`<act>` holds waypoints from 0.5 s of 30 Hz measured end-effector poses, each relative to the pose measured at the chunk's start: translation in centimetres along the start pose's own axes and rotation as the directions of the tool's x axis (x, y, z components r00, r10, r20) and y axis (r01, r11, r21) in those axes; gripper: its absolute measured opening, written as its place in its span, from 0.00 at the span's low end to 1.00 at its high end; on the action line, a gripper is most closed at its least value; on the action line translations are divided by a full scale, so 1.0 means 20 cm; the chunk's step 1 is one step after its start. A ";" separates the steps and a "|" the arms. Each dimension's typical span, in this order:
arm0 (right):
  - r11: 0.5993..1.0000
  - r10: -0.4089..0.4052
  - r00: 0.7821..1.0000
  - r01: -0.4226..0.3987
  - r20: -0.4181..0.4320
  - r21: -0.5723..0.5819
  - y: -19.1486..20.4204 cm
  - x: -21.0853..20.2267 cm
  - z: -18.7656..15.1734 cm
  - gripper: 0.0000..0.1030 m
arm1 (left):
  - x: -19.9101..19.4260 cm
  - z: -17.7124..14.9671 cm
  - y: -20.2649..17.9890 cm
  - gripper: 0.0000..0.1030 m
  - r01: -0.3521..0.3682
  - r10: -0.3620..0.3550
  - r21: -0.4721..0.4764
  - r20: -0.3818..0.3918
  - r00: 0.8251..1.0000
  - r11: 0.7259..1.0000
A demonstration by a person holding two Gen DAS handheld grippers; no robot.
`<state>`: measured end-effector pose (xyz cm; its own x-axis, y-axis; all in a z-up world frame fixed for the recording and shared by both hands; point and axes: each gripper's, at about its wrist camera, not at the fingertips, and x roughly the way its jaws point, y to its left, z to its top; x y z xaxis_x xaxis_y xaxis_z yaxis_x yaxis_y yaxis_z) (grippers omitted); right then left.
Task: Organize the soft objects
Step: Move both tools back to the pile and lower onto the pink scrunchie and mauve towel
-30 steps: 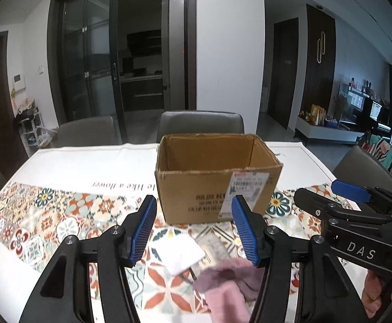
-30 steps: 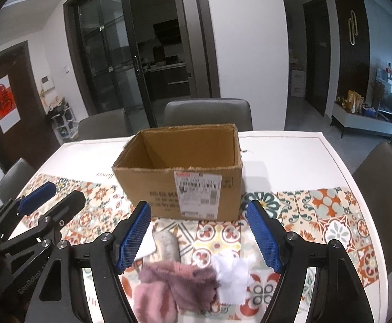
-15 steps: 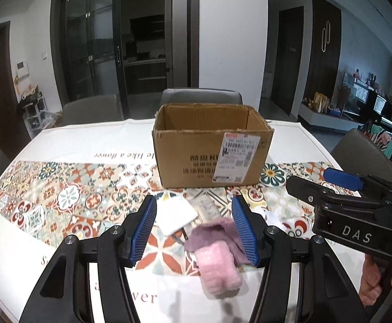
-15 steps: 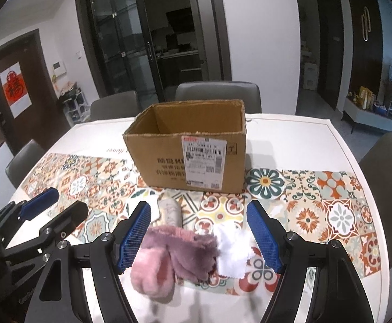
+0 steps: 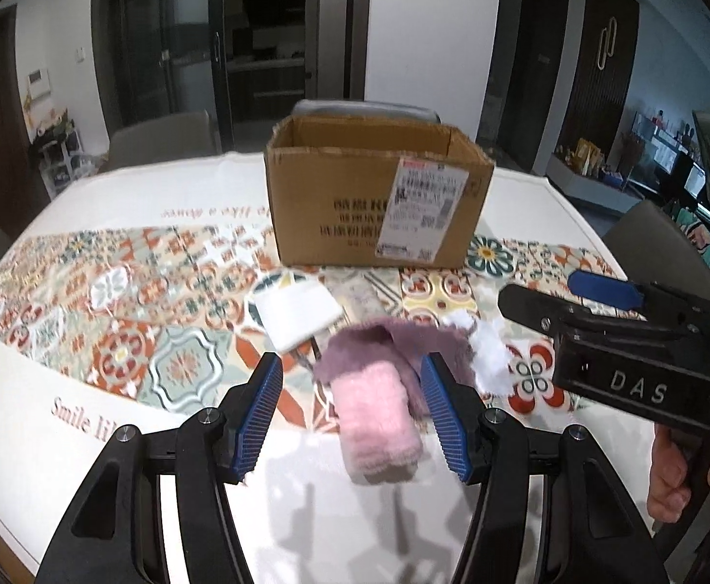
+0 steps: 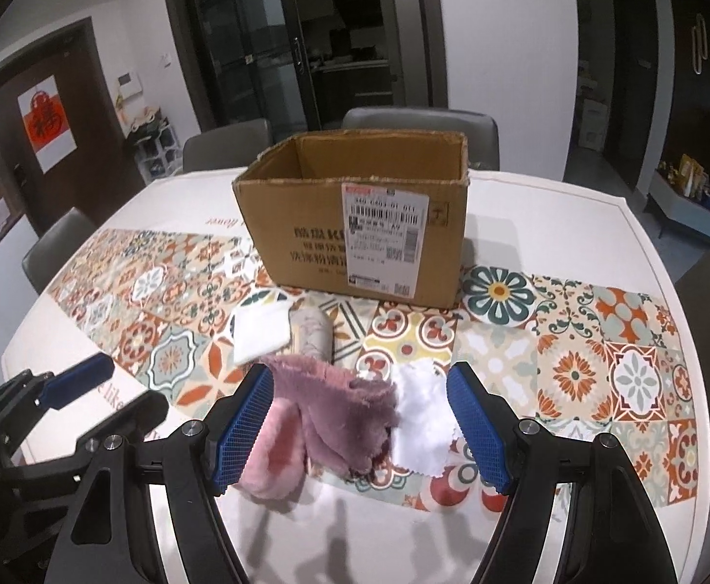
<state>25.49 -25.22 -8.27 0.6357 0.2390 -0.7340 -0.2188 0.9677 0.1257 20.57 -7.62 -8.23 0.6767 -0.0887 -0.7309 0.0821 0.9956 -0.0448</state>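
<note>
Left tongs (image 5: 350, 421) and right tongs (image 6: 360, 426) are hovering agape around the pink sock (image 5: 377, 426); overlapping purple cloth (image 6: 338, 409) risks getting snagged too.

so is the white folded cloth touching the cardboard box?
Apart. The right wrist view shows patterned tablecloth between the white folded cloth and the cardboard box.

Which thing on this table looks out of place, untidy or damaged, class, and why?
The soft things lie loose in front of the cardboard box, not in it: a pink fluffy piece overlapped by a crumpled purple one, a ragged white cloth, a white pad and a pale roll. The box rim looks torn.
</note>
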 end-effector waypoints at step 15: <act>0.998 0.054 0.991 -0.059 -0.119 -0.039 -0.03 0.19 -0.06 0.72 | 0.20 -0.12 0.00 0.64 0.020 -0.033 -0.085 -0.156 0.987 0.996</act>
<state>27.11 -25.08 -12.00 0.5302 0.2798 -0.8004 -0.2844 0.9480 0.1430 21.54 -7.82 -12.89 0.5508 -0.1159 -0.8266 0.0328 0.9926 -0.1173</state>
